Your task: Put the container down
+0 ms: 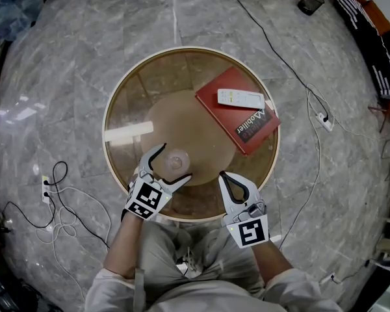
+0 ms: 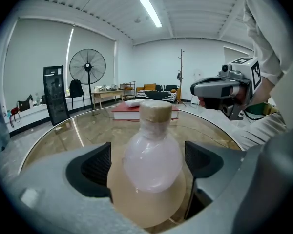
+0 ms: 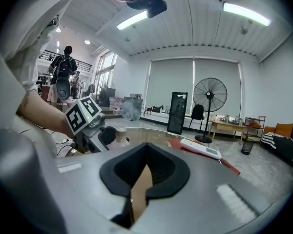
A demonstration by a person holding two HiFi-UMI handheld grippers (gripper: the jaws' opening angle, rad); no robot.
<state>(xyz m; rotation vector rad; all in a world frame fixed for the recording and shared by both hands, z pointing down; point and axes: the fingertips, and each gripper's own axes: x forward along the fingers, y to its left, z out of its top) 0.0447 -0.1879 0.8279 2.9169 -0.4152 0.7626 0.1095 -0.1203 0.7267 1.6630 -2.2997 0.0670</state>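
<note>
The container (image 1: 177, 159) is a clear bulb-shaped bottle (image 2: 153, 160) with a tan cap, standing upright on the round glass table (image 1: 127, 109) near its front edge. My left gripper (image 1: 176, 162) is open around it, and in the left gripper view a gap shows between each black pad (image 2: 95, 167) and the bottle's sides. To the right of it my right gripper (image 1: 222, 174) is shut with nothing in it, tips meeting over the table's front rim. From the right gripper view I see the bottle (image 3: 121, 135) beside the left gripper's marker cube (image 3: 83, 114).
A red book (image 1: 237, 112) lies on the table's far right with a white remote (image 1: 240, 99) on top. Cables (image 1: 58, 200) and a power strip (image 1: 324, 118) lie on the marble floor around the table. The person's knees are just under the table's front edge.
</note>
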